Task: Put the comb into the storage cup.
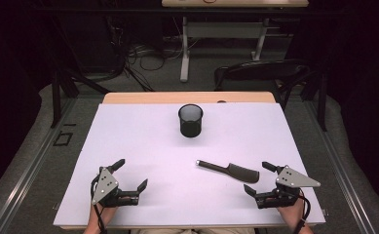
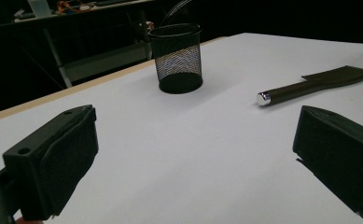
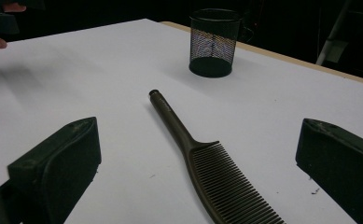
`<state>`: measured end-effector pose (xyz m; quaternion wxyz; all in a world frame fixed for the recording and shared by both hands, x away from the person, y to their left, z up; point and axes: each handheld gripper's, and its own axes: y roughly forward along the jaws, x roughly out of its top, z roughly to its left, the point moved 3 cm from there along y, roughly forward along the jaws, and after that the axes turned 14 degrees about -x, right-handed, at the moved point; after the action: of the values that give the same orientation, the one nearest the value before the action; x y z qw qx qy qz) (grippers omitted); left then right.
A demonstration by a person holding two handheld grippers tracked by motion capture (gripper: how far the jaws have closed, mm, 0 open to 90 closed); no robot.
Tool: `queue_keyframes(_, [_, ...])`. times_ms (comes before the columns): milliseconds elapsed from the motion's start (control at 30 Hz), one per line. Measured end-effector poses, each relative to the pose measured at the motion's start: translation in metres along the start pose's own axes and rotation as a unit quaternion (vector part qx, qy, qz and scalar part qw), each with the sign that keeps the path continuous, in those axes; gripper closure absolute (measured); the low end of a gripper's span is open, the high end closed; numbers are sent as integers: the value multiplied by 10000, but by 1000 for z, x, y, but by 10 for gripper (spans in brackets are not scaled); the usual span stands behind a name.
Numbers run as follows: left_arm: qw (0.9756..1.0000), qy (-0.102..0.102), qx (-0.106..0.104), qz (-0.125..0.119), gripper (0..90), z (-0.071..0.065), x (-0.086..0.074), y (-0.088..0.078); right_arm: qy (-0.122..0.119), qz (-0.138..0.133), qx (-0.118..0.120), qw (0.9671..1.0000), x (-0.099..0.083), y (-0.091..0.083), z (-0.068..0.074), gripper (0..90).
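Observation:
A dark comb with a long handle lies flat on the white table top, right of centre near the front. A black mesh cup stands upright at the middle back, empty as far as I can see. My left gripper rests near the front left, jaws wide open, nothing between them. Near the front right, my right gripper is open too, just right of the comb's toothed end, with the comb lying ahead between its jaws, untouched.
The table's wooden far edge runs behind the cup. Beyond it stand a dark chair and another desk's legs, with cables on the floor. White surface stretches bare to the left of the cup and comb.

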<state>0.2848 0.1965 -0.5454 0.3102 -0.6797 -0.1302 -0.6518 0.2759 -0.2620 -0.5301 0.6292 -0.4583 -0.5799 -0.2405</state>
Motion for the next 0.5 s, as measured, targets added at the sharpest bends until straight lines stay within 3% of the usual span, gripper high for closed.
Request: queue_keyframes(500, [10000,26,9,10,2,0,0,1,-72,86,5,9999,4,4,4,0])
